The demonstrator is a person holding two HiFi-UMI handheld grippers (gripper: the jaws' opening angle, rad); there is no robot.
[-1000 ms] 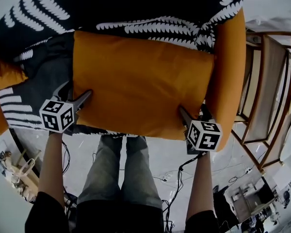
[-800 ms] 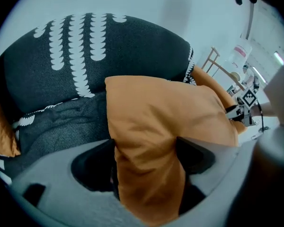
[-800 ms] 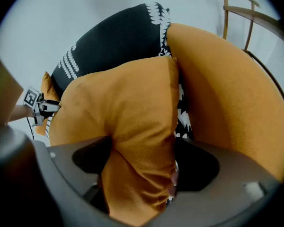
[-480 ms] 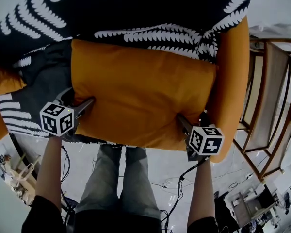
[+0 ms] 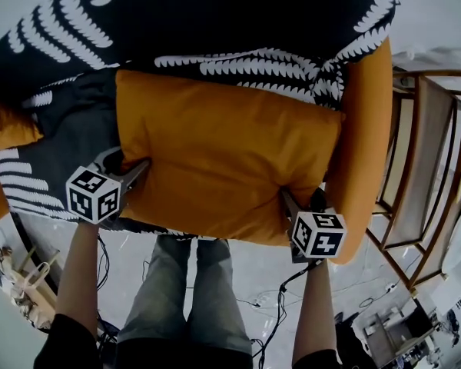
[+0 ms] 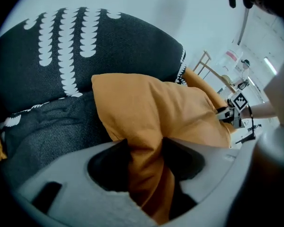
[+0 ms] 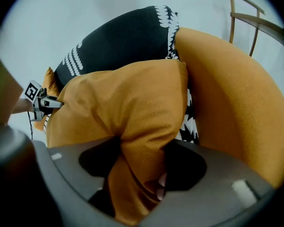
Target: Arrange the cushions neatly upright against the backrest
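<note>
Both near corners of the plain orange fabric cushion [image 5: 223, 160] gripped.
The left gripper [image 5: 132, 173] and right gripper [image 5: 290, 200], jaws just closing, each clamp a fold of it.

We see the front cushion [image 5: 223, 160] resting on the armchair's seat [image 5: 77, 141], in the middle and towards its right edge. It reaches from the seat's front edge back to the rear cushion [image 5: 215, 14], which stands behind it along the seat's back edge; the two touch. At the seat's right edge rises the right armrest [image 5: 365, 129], just beside the front cushion. At the left edge we find the left armrest [image 5: 8, 125], with a bare strip of seat between it and the front cushion. A chair frame [image 5: 430, 144] stands right of the armchair, beyond the right armrest. Cables [image 5: 280, 298] lie on the floor [image 5: 353, 267] before the seat's front edge.
</note>
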